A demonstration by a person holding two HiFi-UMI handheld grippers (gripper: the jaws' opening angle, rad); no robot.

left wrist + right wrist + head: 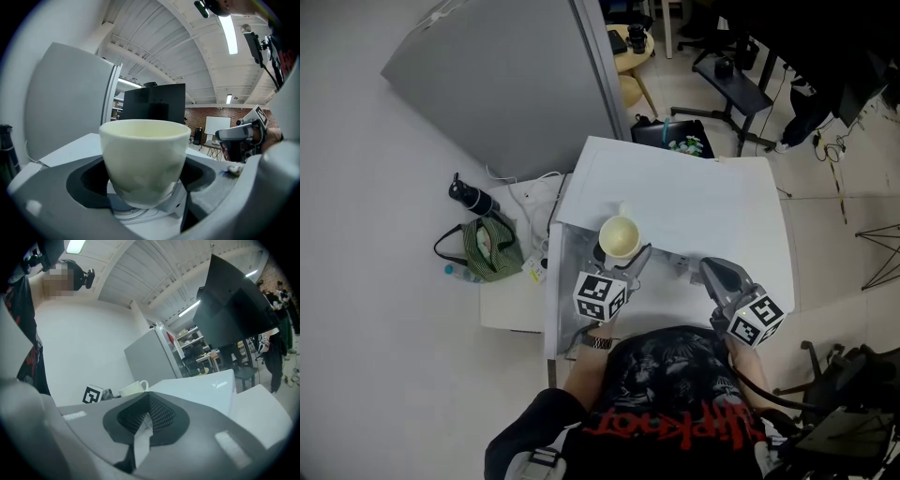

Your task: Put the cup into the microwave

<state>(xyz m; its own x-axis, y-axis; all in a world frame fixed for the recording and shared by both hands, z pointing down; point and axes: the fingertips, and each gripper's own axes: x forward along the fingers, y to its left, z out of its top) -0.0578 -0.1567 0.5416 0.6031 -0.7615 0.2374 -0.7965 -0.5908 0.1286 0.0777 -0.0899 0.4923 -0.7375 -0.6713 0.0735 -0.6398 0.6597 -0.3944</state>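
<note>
A cream cup (619, 234) with a small handle is held over the front left of the white microwave (703, 202). My left gripper (625, 255) is shut on the cup. In the left gripper view the cup (145, 157) fills the space between the grey jaws, upright and empty. My right gripper (713, 274) is at the microwave's front right, its jaws shut with nothing between them. In the right gripper view the jaws (147, 416) meet. Beyond them show the cup (131, 388), the left gripper's marker cube (93, 393) and the microwave's white top (201, 383).
A tall grey cabinet (506, 84) stands behind the microwave at the left. A green bag (492, 246) and a black bottle (469, 195) lie by a low white table (511, 305). A black bench (731, 89) and chairs stand at the back right.
</note>
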